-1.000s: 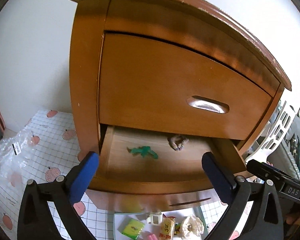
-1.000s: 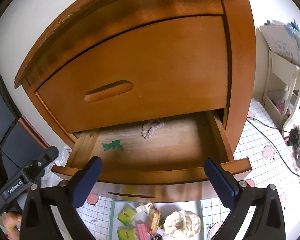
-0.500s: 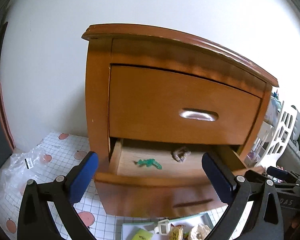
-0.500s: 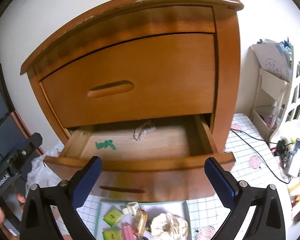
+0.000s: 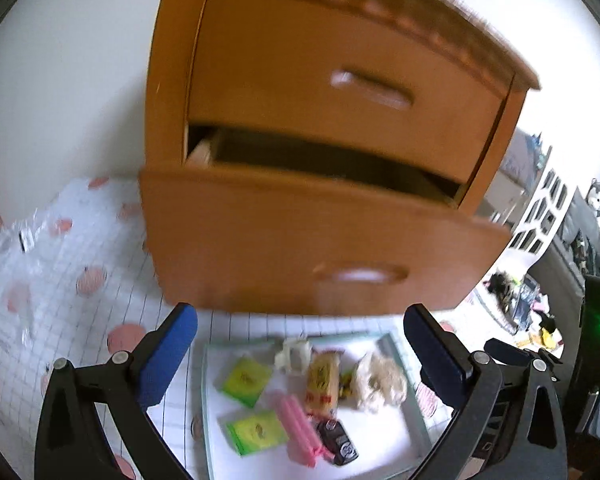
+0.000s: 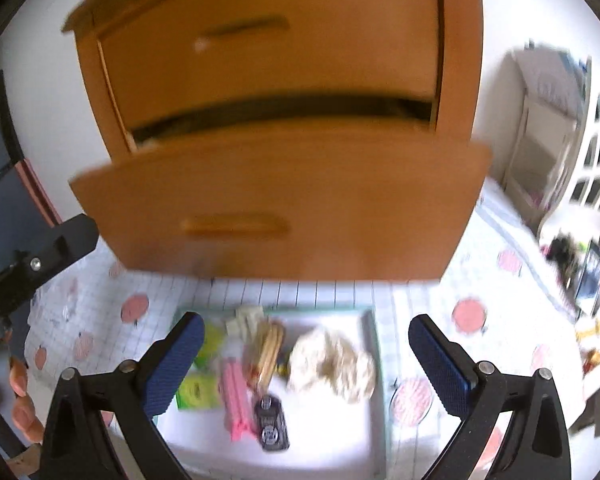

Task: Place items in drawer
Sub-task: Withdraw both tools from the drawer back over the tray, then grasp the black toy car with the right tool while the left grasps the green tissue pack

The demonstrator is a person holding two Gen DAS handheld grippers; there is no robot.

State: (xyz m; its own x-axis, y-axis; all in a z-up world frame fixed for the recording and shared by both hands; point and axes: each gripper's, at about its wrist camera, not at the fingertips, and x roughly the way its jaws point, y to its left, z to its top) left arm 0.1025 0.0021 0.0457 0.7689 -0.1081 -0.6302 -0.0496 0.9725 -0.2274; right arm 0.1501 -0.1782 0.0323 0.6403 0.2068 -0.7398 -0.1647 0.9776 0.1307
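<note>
Hovering wide open and empty above the white tray (image 6: 364,436) of small items near the pulled-out lower wooden drawer (image 6: 284,204), both grippers (image 5: 300,354) (image 6: 306,358) should centre on one piece before closing.

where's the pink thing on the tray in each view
Left wrist: the pink bundle lies low in the middle of the tray, right of the lower green packet.
Right wrist: the pink bundle sits lower left of centre, beside the left finger.
Shared landmark: the dark packet touching its right side.
</note>
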